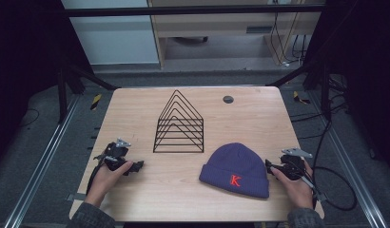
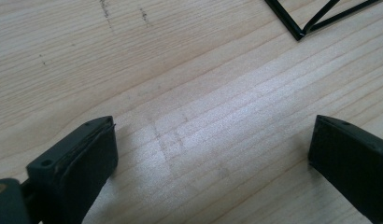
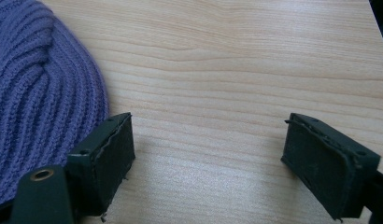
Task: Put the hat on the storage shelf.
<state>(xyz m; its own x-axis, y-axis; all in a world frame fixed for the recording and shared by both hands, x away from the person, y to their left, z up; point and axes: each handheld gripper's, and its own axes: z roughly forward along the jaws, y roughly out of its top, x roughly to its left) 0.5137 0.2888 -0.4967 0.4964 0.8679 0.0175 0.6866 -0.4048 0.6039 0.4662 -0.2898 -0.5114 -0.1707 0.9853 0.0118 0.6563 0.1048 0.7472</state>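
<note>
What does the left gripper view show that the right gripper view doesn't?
Left gripper view: a corner of the black wire rack at top right, plus dark scuffs on the wood.
Right gripper view: the purple knit beanie at left, beside one jaw, and the table edge at top right.
Both: the wooden table, and each gripper's own jaws standing wide apart with nothing between them, left gripper, right gripper.

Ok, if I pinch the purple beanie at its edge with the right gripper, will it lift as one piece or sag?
The beanie is ribbed knit lying flat, so it will probably droop from the pinch. It looks light. Pushed, it would likelier bunch than slide. The right gripper stands open beside it.
</note>
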